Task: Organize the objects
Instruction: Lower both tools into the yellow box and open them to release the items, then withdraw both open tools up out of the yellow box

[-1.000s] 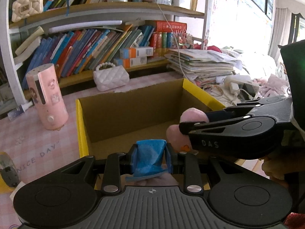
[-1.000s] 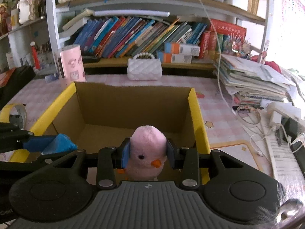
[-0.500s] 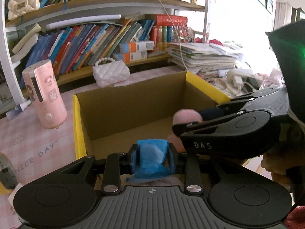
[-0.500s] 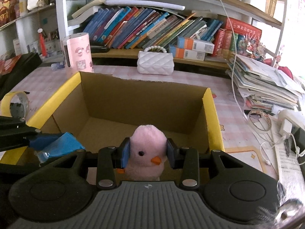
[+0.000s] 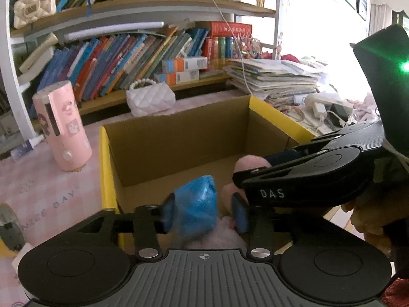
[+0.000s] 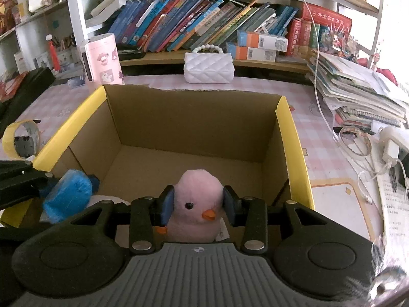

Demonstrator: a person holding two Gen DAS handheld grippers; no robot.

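An open cardboard box (image 5: 106,168) with yellow flaps sits on the pink table, its far rim (image 6: 294,148) behind both tools. My left gripper (image 5: 204,212) hangs over the box's near left corner with its jaws opening. A crumpled blue bundle (image 5: 196,204) sits loose between them, leaning on the left pad and clear of the right pad. It also shows as the blue bundle (image 6: 67,194) at the left of the right wrist view. My right gripper (image 6: 198,203) holds a pink plush chick (image 6: 198,192) upright inside the box. Its pads touch both of the chick's sides as the jaws begin to ease.
A pink cylinder (image 5: 62,125) and a white quilted purse (image 5: 150,99) stand behind the box, before shelves of books. A yellow tape roll (image 6: 21,138) lies to the left. Stacked papers (image 6: 358,94) and charger cables (image 6: 388,145) crowd the right side.
The left jaws have spread apart and the blue bundle, squeezed before, now sits loose between them. The right gripper has tipped down slightly with the chick still in it.
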